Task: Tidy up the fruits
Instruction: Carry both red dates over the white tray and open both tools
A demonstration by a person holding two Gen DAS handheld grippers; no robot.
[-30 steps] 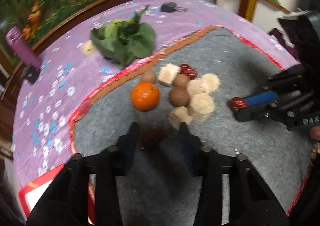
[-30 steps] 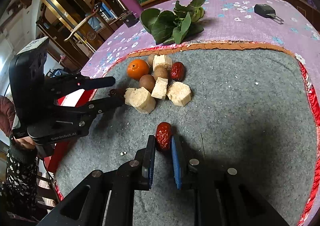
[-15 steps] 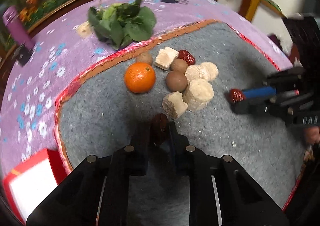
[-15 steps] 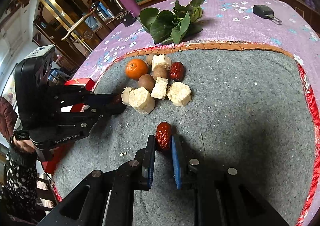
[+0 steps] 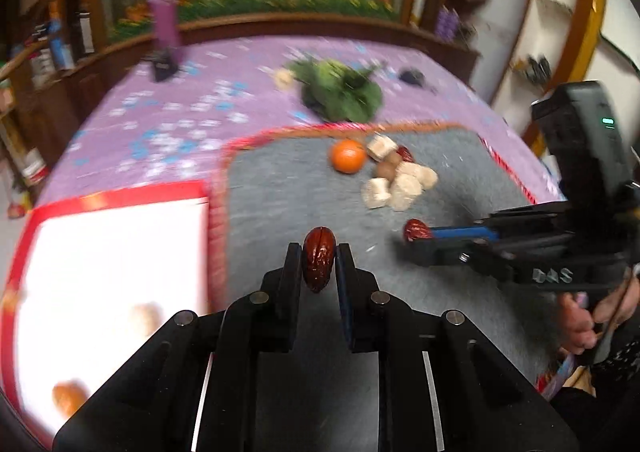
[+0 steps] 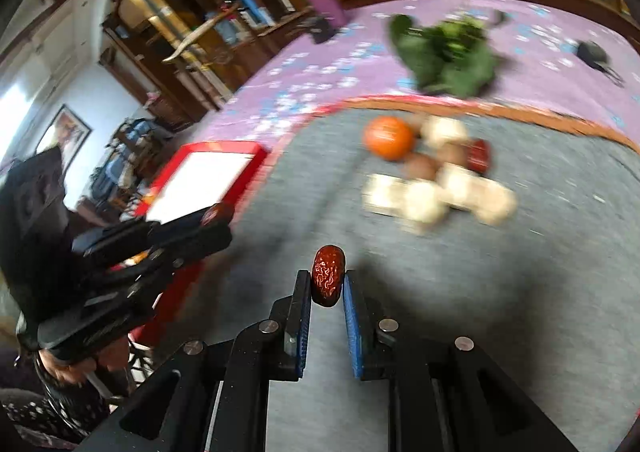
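My left gripper (image 5: 318, 252) is shut on a dark red date (image 5: 318, 262), held above the grey mat (image 5: 280, 195) near the red-rimmed white tray (image 5: 120, 240). My right gripper (image 6: 327, 278) is shut on another red date (image 6: 328, 274); it shows at the right in the left wrist view (image 5: 416, 230). An orange (image 5: 347, 155), brown round fruits (image 5: 385, 170), a third date (image 5: 405, 153) and pale chunks (image 5: 404, 185) lie grouped on the mat. The tray holds two blurred orange-brown pieces (image 5: 68, 398).
Green leaves (image 5: 340, 91), a purple bottle (image 5: 164, 17) and a dark key fob (image 5: 412, 76) lie on the purple flowered cloth (image 5: 168, 123) beyond the mat. Shelves and cabinets stand around the table.
My left gripper closed on a date on the mat, lifted it and swung left toward the tray. My right gripper, still holding its date, has lifted and moved left too.
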